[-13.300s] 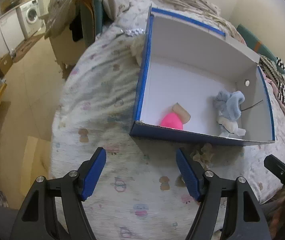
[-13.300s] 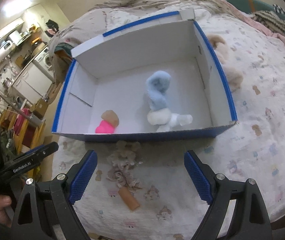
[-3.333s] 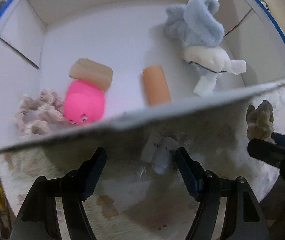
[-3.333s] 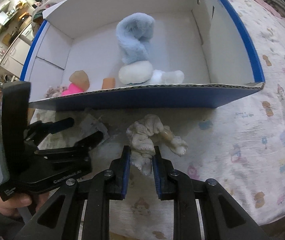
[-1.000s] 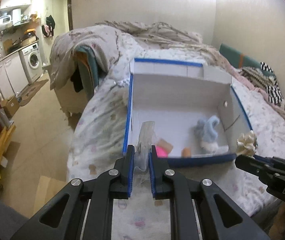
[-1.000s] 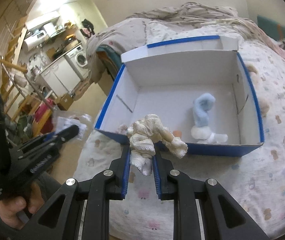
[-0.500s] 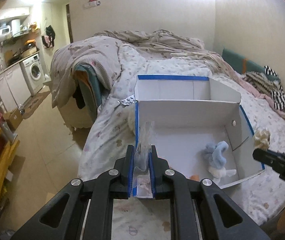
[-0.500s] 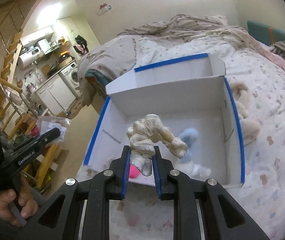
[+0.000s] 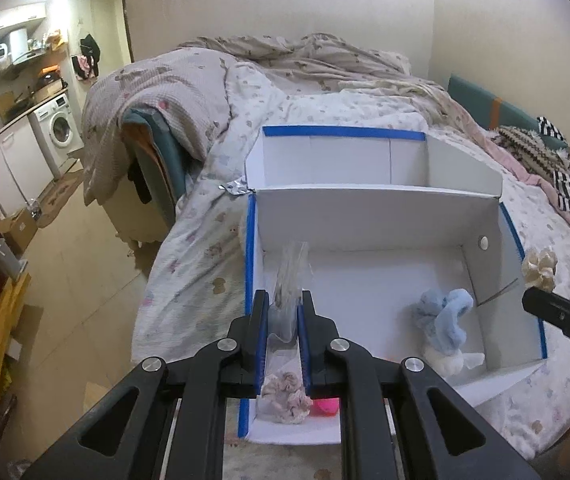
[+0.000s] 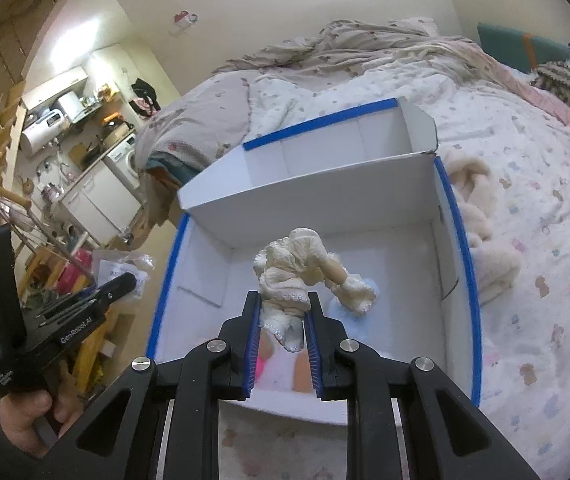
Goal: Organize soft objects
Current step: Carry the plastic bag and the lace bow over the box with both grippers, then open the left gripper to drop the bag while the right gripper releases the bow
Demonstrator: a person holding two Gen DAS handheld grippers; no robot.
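A white box with blue edges lies open on the bed. Inside are a blue and white plush, a pink ball and a beige scrunchie. My left gripper is shut on a clear plastic bag above the box's near left corner; it also shows in the right wrist view. My right gripper is shut on a cream scrunchie above the box's front part; the scrunchie also shows in the left wrist view.
A cream plush toy lies on the bedsheet right of the box. A rumpled quilt covers the bed's far end. A chair draped with clothes stands left of the bed, with a washing machine and floor clutter beyond.
Both grippers have risen and moved forward over the box with their loads still held. The box interior now sits lower in both views.
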